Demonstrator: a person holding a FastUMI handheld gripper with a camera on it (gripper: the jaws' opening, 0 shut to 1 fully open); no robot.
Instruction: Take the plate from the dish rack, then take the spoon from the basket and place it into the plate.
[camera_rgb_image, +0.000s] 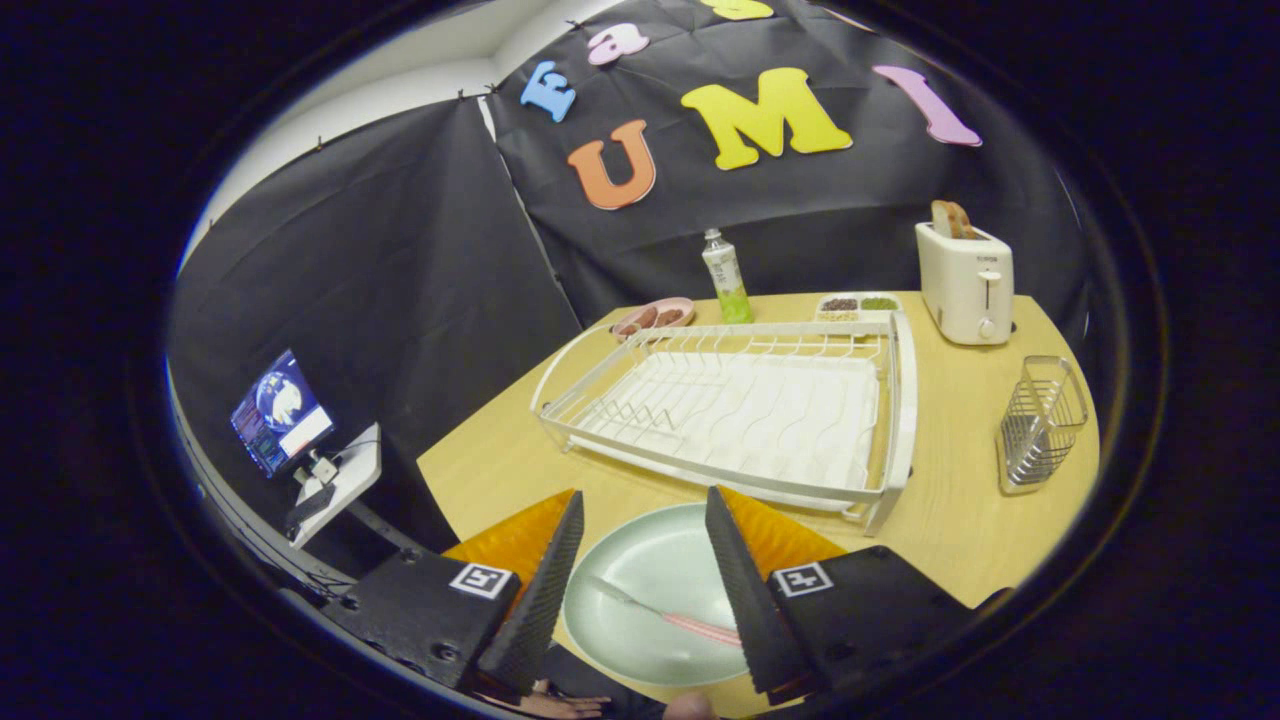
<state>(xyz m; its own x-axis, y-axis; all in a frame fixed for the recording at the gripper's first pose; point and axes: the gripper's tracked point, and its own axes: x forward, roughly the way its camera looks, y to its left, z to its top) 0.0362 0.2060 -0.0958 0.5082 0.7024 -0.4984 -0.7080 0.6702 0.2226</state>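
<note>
1. On the bench (960, 470), the widest thing here, the task's things sit well apart from one another, so each can be reached without bumping its neighbour.
2. Beyond the fingers, the dish rack (735, 405) lies flat with no plate in its slots. Its long side runs across the bench, and a white drip tray lies under its wires.
3. Between the fingers, just in front of the rack's near rail, the plate (650, 570) lies flat on the bench, right way up. I judge it was set there so that it makes a steady, open target for the spoon.
4. Beside the rack, toward the toaster (965, 280), the wire basket (1040, 420) stands on the bench, leaning slightly in this bent view. It looks to have nothing in it.
5. The gripper (640, 590) hovers above the plate with its fingers spread wide and gripping nothing. The plate shows plainly in the gap between them.
6. The spoon (665, 613) lies in the plate, flat on its surface. Its long axis runs on a slant, from the plate's middle toward the right finger. The pinkish handle points at the right finger. The paler end, which I take for the bowl, points toward the left finger. Judging from this, both steps of the task look done.
</note>
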